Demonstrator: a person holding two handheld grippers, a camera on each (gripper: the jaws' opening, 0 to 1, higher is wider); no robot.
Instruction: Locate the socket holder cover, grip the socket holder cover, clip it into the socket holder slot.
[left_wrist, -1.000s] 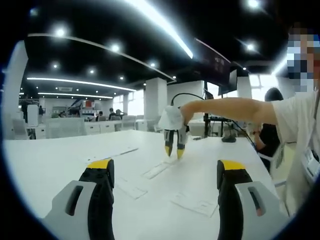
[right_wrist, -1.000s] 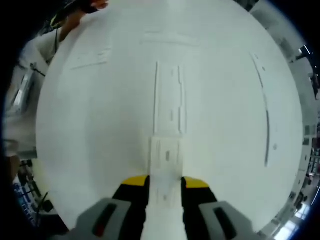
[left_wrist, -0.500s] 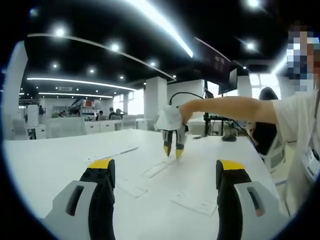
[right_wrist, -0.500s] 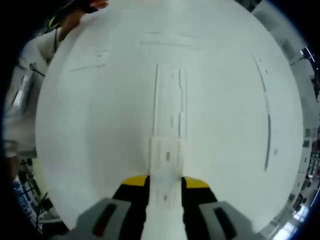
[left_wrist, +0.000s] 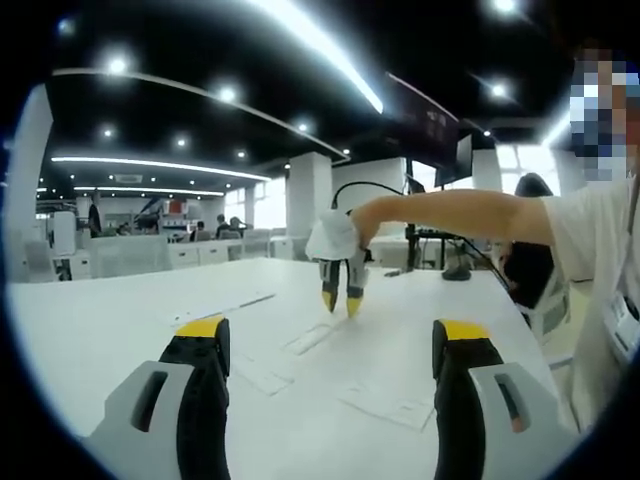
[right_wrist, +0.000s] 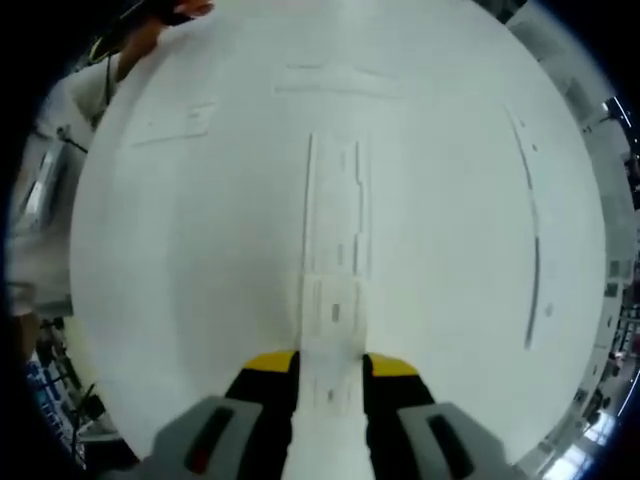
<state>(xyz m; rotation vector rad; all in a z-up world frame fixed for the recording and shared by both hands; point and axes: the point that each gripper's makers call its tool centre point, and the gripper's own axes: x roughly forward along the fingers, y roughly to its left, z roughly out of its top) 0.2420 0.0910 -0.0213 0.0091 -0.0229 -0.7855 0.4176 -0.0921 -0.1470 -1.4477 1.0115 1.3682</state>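
Right gripper view: right tool (right_wrist: 331, 368) clamps socket holder cover (right_wrist: 331, 345); left tool (left_wrist: 330, 340) wide.

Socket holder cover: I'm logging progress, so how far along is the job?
Done: the right gripper has gripped the socket holder cover, held between its jaws above the table. In hand: the cover is lined up with the long socket holder below. Left: clipping it into the slot. The left gripper is open and holds nothing.
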